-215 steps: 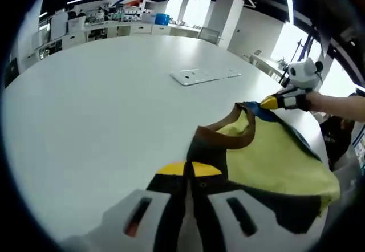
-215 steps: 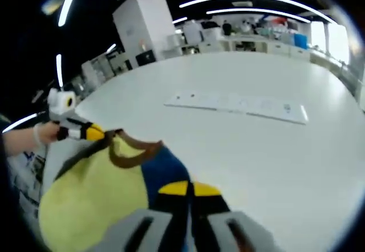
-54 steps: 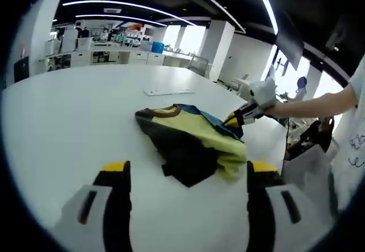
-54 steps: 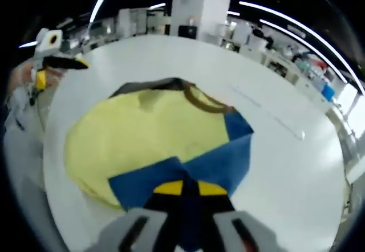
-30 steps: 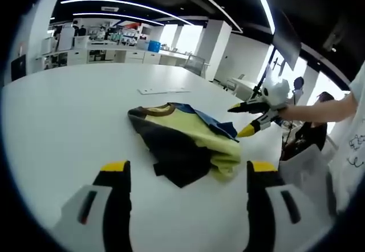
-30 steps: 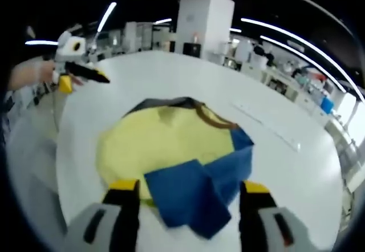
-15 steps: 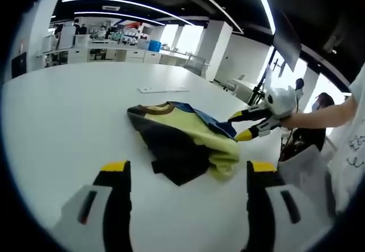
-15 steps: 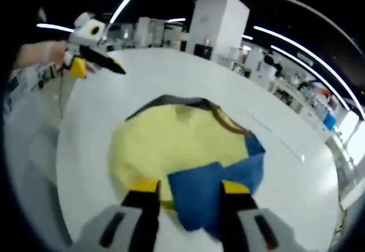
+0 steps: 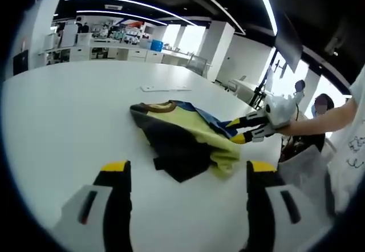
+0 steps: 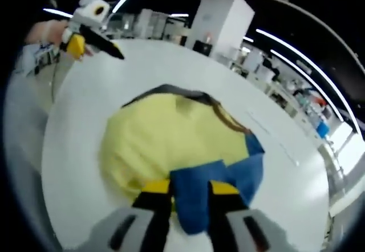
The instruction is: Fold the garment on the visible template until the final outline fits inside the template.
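Your right gripper (image 10: pixel 190 188): its yellow-tipped jaws are standing narrowly apart with the blue sleeve (image 10: pixel 219 183) of the garment (image 10: pixel 171 141) lying between them; you cannot tell whether they are pinching the cloth or only straddling it. In the left gripper view this same gripper (image 9: pixel 238 131) is reaching in from the right, its tips meeting the garment's blue edge (image 9: pixel 219 125), a person's arm (image 9: pixel 322 121) extending behind it.

Your left gripper (image 9: pixel 188 166): its jaws are standing wide apart, holding nothing, hovering over bare white table (image 9: pixel 68 115) short of the garment (image 9: pixel 188 135); in the right gripper view it (image 10: pixel 91 40) is showing at upper left, well apart from the cloth.

Garment: it is lying bunched on the table (image 10: pixel 285 206); yellow body, brown collar (image 10: pixel 231 124), dark panel (image 9: pixel 171 149) on the side nearest your left gripper.

Beyond the garment: a flat pale strip (image 9: pixel 165 88) is lying on the table; white counters (image 9: pixel 108 52) are standing in the background.
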`<state>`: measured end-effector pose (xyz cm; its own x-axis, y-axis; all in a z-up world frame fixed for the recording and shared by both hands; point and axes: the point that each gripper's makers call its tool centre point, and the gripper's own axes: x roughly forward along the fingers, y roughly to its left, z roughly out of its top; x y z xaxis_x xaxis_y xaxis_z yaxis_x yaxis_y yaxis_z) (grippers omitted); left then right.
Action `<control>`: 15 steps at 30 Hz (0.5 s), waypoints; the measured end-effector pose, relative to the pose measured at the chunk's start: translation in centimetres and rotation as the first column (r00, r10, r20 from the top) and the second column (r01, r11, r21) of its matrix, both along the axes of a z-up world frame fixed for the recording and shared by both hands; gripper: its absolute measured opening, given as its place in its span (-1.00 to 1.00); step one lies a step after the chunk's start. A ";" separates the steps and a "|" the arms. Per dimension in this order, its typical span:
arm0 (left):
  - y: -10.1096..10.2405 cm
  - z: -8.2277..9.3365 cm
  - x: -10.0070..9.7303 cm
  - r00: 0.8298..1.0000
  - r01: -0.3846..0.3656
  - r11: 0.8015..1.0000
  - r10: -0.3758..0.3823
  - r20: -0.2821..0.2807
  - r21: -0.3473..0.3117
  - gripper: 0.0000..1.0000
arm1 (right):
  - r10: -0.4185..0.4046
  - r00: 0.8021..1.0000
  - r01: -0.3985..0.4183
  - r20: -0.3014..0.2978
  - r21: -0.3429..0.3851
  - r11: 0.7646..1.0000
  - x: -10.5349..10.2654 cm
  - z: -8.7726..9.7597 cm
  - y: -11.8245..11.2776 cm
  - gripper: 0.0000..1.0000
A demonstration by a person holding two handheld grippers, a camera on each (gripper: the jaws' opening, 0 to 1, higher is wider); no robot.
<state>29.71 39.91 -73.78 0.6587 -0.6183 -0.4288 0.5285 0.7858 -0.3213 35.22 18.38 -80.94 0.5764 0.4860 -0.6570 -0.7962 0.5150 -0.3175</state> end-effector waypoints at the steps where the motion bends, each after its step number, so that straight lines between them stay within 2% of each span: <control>1: 0.0 0.0 0.0 1.000 0.000 1.000 0.000 0.000 -0.001 0.60 | -0.004 1.000 0.004 0.008 0.006 1.000 0.0 0.1 0.0 -0.62; 4: -0.1 0.0 0.0 1.000 0.002 1.000 -0.002 0.000 -0.003 0.60 | -0.023 0.999 0.023 0.022 0.026 0.999 0.1 0.4 -0.2 -0.84; 7: -0.2 -0.2 0.0 1.000 0.007 1.000 -0.007 -0.004 -0.001 0.60 | -0.041 0.999 0.041 0.023 0.033 0.999 0.3 0.4 -0.4 -0.89; 9: -0.3 -0.3 0.1 1.000 0.009 1.000 -0.009 -0.005 -0.002 0.60 | -0.046 0.999 0.045 0.022 0.037 0.998 0.3 0.4 -0.5 -1.00; 15: -0.9 -0.4 0.2 1.000 0.025 1.000 -0.025 -0.010 -0.001 0.59 | -0.074 0.996 0.072 0.057 0.034 0.997 0.7 0.9 -1.2 -1.00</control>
<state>29.96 39.03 -74.23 0.6389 -0.6348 -0.4346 0.5448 0.7722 -0.3270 35.89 17.20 -79.99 0.6475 0.4616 -0.6063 -0.7370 0.5817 -0.3442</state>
